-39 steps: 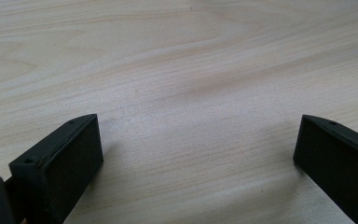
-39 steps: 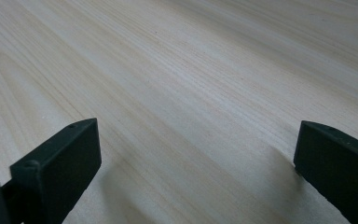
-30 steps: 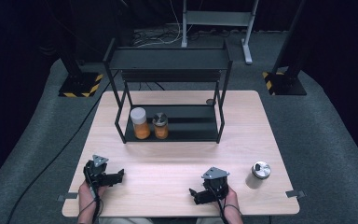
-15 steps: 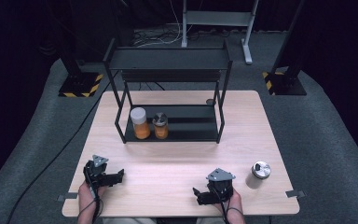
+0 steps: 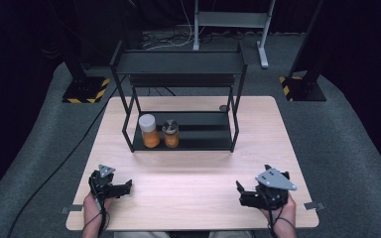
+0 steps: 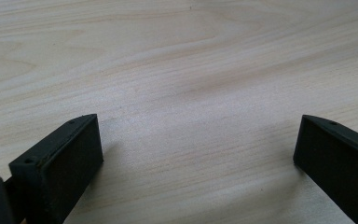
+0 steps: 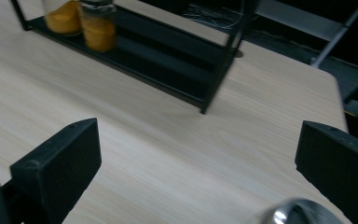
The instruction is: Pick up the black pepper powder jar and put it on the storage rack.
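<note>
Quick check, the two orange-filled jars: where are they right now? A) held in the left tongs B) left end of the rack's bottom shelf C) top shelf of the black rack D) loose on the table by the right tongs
B: both orange-filled jars stand side by side at the left end of the bottom shelf of the black rack, far from both sets of tongs.

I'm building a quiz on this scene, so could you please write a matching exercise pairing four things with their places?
Things:
1. white-lidded jar
2. metal-lidded jar
3. left gripper
4. right gripper

Places:
a. near edge of the table, right side
b. bottom shelf of the rack, leftmost
c. near edge, left side
d. bottom shelf, second from left

Pairs: 1-b; 2-d; 3-c; 4-a
</note>
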